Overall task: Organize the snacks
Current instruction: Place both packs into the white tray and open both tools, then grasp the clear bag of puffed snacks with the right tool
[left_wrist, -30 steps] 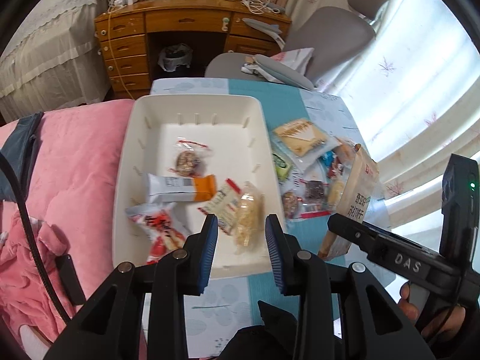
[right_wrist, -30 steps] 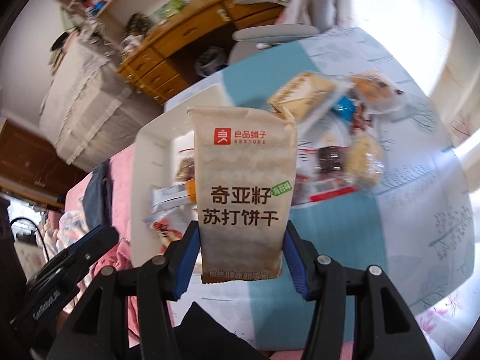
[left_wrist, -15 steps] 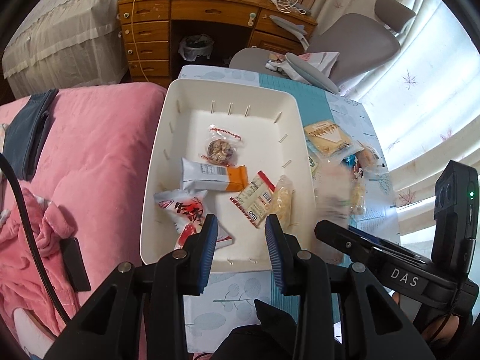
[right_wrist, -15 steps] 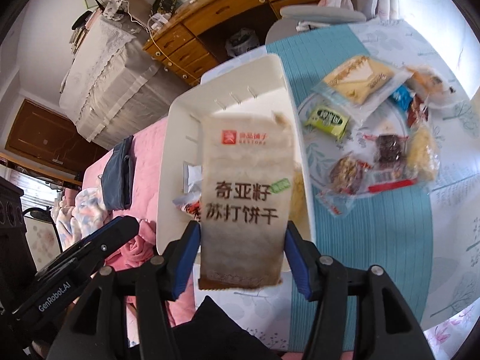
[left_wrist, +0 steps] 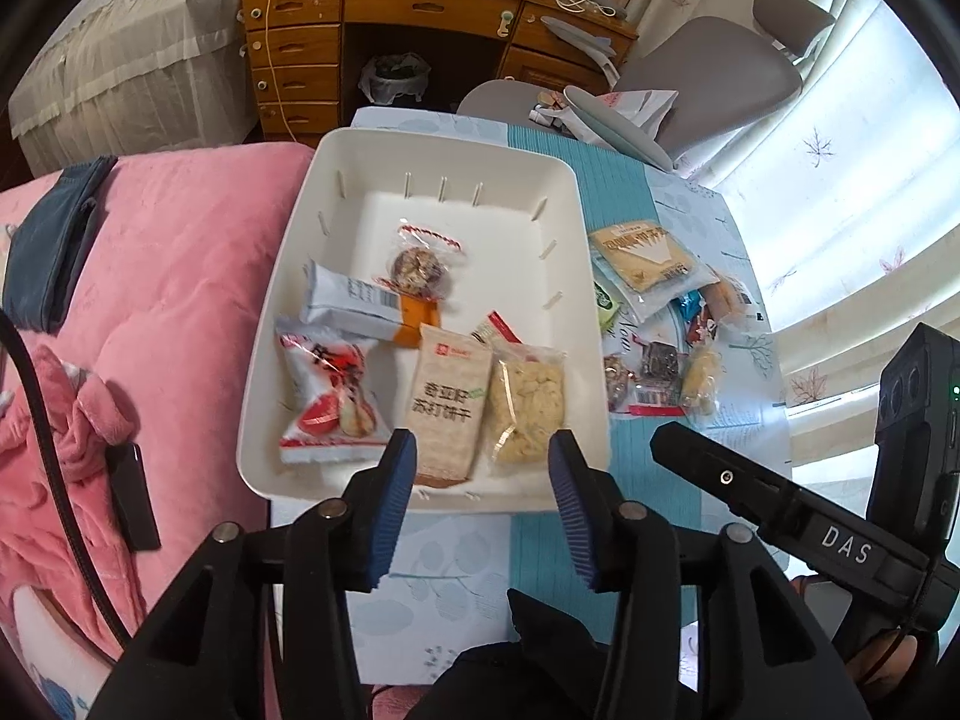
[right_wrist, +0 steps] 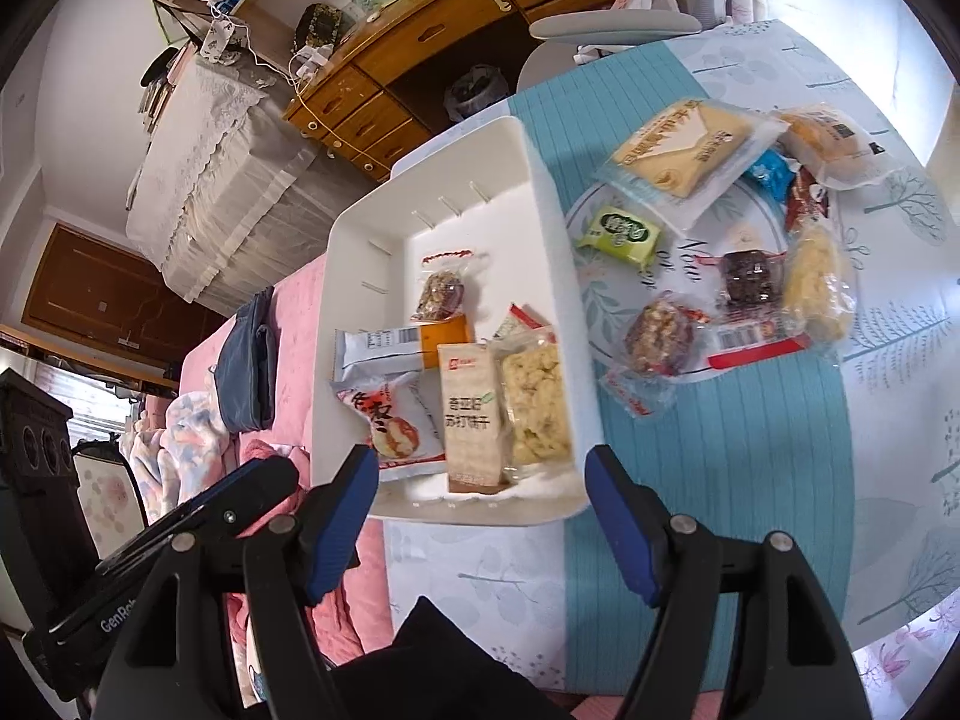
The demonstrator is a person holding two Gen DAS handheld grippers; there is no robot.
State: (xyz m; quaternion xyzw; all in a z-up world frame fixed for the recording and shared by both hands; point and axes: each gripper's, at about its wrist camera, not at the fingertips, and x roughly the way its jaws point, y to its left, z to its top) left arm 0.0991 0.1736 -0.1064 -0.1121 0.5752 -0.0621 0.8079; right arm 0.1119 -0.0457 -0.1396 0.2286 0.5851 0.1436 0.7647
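1. Your right gripper [right_wrist: 483, 510] hangs above the near rim of the white rectangular plastic bin [right_wrist: 543, 192], its blue-padded jaws spread wide with nothing between them.
2. Your left gripper [left_wrist: 483, 495] hovers over the same near rim, its jaws parted and empty too.
3. The tan paper cracker packet with dark Chinese lettering [right_wrist: 471, 417] lies flat in the bin near the front wall, between the red-and-white jujube packet [right_wrist: 390, 426] on its left and the clear bag of pale yellow puffed pieces [right_wrist: 534, 408] on its right, touching both.
4. Behind it in the bin lie a grey-and-orange wrapped bar [left_wrist: 360, 306] and a clear wrapper holding a round brown nut cake [left_wrist: 420, 267].
5. To the right of the bin, on the teal-and-white patterned tablecloth [right_wrist: 720, 480], loose snacks lie clustered: a large clear-wrapped yellow wafer pack [right_wrist: 684, 147], a small green packet [right_wrist: 621, 234], a dark square cake [right_wrist: 750, 276], a brown nut cake in clear wrap [right_wrist: 657, 339] and another pale puffed bag [right_wrist: 819, 285].
6. A pink plush blanket [left_wrist: 162, 276] lies against the bin's left side; a wooden desk [left_wrist: 420, 6] and a grey office chair [left_wrist: 720, 78] stand beyond the table.
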